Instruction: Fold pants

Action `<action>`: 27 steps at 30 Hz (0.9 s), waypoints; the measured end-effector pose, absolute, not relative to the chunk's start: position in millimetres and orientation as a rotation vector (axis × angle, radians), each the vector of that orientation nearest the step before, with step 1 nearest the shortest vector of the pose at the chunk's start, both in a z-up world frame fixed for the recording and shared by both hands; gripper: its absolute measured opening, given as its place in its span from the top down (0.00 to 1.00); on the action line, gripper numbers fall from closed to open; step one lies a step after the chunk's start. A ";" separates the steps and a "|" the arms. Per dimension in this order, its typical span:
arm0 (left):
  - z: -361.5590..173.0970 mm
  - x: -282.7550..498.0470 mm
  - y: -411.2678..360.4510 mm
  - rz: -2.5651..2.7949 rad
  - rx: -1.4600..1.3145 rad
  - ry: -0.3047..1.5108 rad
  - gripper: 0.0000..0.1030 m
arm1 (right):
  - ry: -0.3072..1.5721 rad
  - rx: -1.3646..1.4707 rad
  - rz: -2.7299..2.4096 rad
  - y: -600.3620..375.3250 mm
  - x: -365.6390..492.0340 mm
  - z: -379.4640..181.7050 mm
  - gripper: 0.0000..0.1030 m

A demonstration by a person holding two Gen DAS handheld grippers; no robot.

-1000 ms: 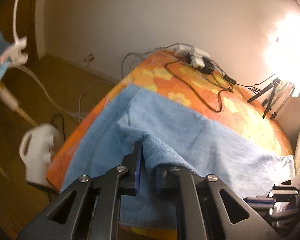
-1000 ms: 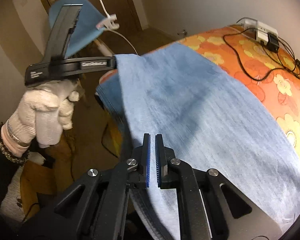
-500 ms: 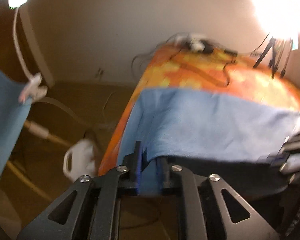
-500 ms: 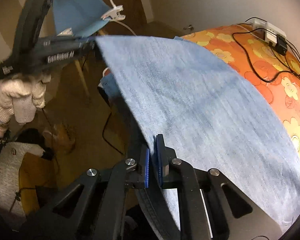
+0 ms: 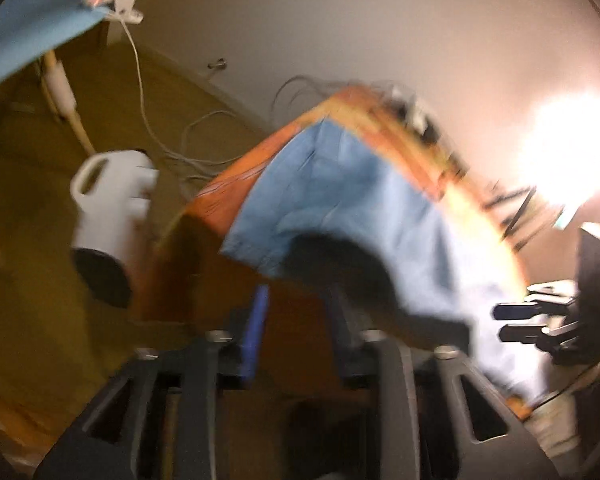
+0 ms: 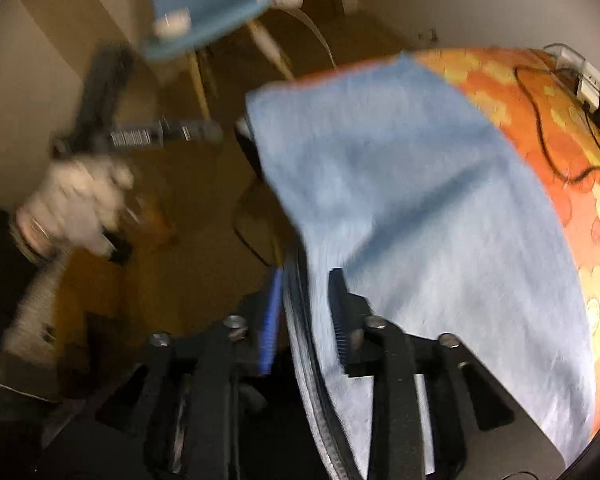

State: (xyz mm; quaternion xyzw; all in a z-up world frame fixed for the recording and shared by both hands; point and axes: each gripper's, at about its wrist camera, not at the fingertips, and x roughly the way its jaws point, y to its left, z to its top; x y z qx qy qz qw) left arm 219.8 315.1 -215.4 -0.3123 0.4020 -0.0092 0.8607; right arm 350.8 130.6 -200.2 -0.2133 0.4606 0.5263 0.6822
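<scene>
Both grippers have just been opening. Left gripper (image 5: pixel 296 308) stands with jaws apart and nothing between them, the pants' (image 6: pixel 412 200) dark-shadowed edge just beyond its fingertips. Light-blue pants lie spread on the orange flowered mattress (image 6: pixel 580 184), their near edge hanging over its side. Right gripper (image 6: pixel 306 300) straddles that edge, jaws narrowly parted, pads not pressing

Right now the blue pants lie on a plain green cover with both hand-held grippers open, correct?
Not quite: the cover under the blue pants is orange with yellow flowers, as the right wrist view shows. Both the left hand-held gripper and right hand-held gripper are open.
</scene>
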 end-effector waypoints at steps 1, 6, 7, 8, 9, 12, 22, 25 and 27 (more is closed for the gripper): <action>-214.2 222.5 315.2 -0.034 -0.699 0.828 0.58 | 1.015 -0.447 1.187 130.6 359.1 -190.4 0.70; -215.8 247.5 310.3 -0.078 -0.850 0.811 0.45 | 0.962 -0.336 1.139 157.7 416.9 -157.7 0.70; -218.2 250.2 312.1 -0.076 -0.877 0.810 0.45 | 0.946 -0.341 1.121 171.2 429.1 -155.9 0.70; -220.9 253.5 312.0 -0.079 -0.904 0.811 0.45 | 0.937 -0.354 1.109 182.1 435.9 -156.9 0.70; -223.2 254.2 313.0 -0.078 -0.927 0.806 0.45 | 0.925 -0.375 1.092 199.8 447.8 -159.1 0.70; -233.3 255.5 315.1 -0.061 -0.989 0.779 0.44 | 0.928 -0.392 1.072 238.3 474.8 -170.6 0.70; -250.0 263.5 318.1 0.013 -1.019 0.679 0.44 | 0.979 -0.405 0.994 315.5 537.6 -227.0 0.66; -249.5 262.4 315.3 0.018 -1.002 0.660 0.47 | 0.987 -0.397 0.992 324.7 546.5 -234.4 0.64; -246.1 261.2 311.9 0.034 -0.954 0.642 0.48 | 0.984 -0.420 0.993 331.3 546.3 -238.9 0.64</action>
